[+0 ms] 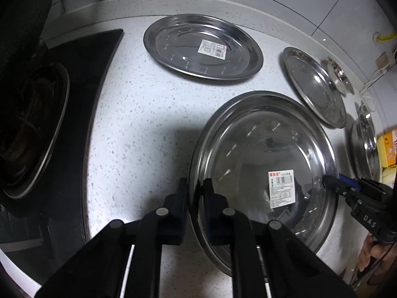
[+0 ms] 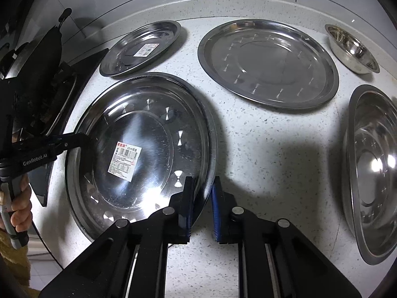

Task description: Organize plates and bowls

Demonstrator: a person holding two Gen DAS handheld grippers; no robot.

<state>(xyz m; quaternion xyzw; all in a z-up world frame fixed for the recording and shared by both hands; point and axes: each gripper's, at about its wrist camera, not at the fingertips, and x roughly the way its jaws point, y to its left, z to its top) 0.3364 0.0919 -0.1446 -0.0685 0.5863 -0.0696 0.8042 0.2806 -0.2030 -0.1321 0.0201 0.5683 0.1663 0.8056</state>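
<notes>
A steel plate (image 1: 260, 149) with a white barcode label lies near the front of the speckled counter (image 1: 139, 114), and both grippers hold it. My left gripper (image 1: 196, 191) is shut on its left rim, one finger inside the plate and one outside. In the right wrist view, my right gripper (image 2: 202, 198) is shut on the right rim of the same plate (image 2: 139, 124). Each gripper shows in the other's view at the far rim: the right gripper (image 1: 331, 182) and the left gripper (image 2: 85, 139). The plate throws a broad shadow on the counter.
A second labelled plate (image 2: 141, 47) lies at the back, with a larger plain plate (image 2: 268, 62) to its right. A small bowl (image 2: 352, 49) and a big bowl (image 2: 372, 173) sit further right. A black hob with a burner (image 1: 32, 124) borders the left, and a yellow box (image 1: 389, 149) the far right.
</notes>
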